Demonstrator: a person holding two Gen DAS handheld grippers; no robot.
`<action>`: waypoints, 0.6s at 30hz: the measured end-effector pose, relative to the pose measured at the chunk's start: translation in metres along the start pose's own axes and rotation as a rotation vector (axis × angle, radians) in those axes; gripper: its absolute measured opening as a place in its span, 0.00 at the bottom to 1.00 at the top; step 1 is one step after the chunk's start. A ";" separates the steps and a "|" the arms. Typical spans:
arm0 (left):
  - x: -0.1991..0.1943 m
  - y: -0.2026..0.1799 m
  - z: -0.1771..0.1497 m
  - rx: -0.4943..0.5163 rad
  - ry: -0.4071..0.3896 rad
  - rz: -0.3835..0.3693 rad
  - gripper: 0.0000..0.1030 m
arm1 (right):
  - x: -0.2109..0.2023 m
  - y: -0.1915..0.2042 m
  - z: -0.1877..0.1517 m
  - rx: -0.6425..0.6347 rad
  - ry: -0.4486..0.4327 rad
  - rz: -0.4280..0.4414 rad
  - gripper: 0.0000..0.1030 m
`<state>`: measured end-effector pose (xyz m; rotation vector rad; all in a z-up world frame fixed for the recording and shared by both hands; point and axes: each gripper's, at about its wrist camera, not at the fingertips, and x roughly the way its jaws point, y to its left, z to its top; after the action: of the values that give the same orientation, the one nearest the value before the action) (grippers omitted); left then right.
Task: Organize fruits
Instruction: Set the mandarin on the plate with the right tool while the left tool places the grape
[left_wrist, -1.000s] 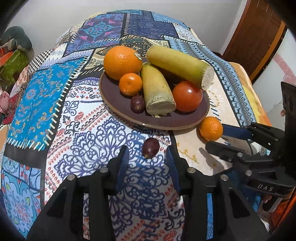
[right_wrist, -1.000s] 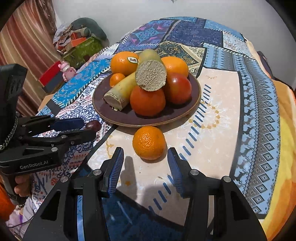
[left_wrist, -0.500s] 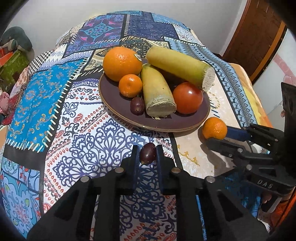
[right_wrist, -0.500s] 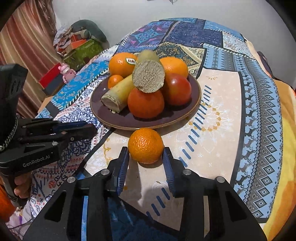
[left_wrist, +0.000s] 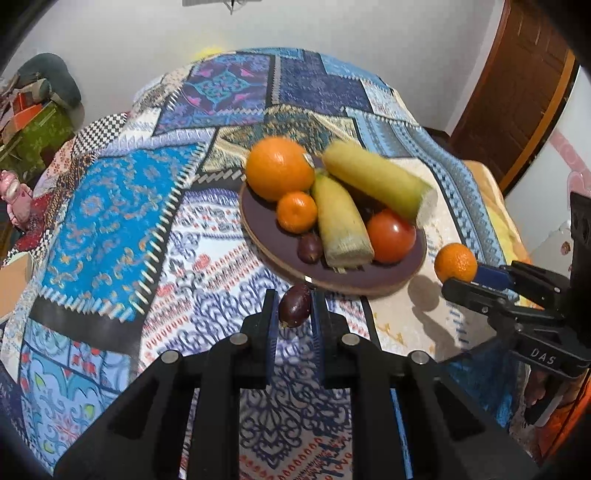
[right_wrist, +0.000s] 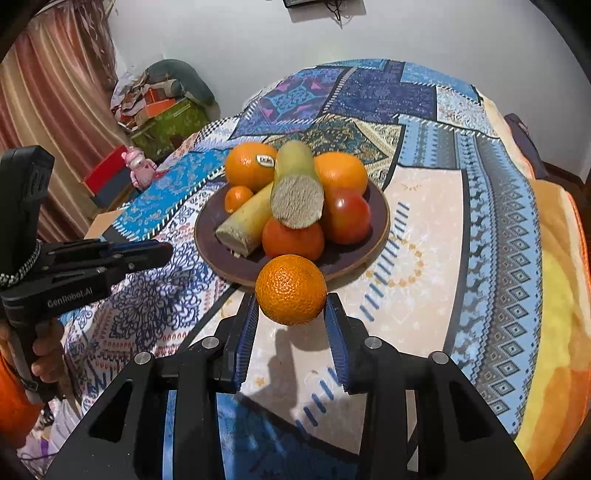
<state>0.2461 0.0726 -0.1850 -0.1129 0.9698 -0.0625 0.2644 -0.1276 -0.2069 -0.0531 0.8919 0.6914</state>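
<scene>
Near the plate (left_wrist: 406, 280), my left claw (left_wrist: 294, 308) pinches a small dark fruit (left_wrist: 294, 304) and my right claw (right_wrist: 290, 312) clamps a mandarin (right_wrist: 290, 290); loose grips could drop either, rolling away.

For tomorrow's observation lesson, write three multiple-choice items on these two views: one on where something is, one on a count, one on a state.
1. Where is the small dark fruit nearest the left camera?
A. On the plate
B. Between the left gripper fingers
C. On the floor

2. How many cut yellow-green stalks lie on the plate?
A. One
B. Two
C. Four

3. What is the state of the right gripper?
A. Shut on the mandarin
B. Wide open, nothing between its fingers
C. Out of sight

Answers: 1 B, both blue pads press its sides; 2 B, one stalk lies on the plate and a second stalk is propped on the pile; 3 A, its fingers pinch the mandarin, whose shadow falls on the cloth below.
</scene>
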 end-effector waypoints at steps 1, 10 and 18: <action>-0.001 0.002 0.004 -0.001 -0.010 0.005 0.16 | 0.001 -0.001 0.002 0.000 -0.003 -0.007 0.33; 0.015 0.008 0.028 -0.013 -0.021 0.008 0.16 | 0.018 -0.019 0.013 0.030 -0.003 -0.061 0.33; 0.038 0.005 0.041 0.002 -0.010 0.025 0.16 | 0.025 -0.020 0.015 0.029 -0.001 -0.070 0.33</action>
<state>0.3016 0.0763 -0.1935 -0.0996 0.9606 -0.0401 0.2968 -0.1252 -0.2200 -0.0575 0.8945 0.6130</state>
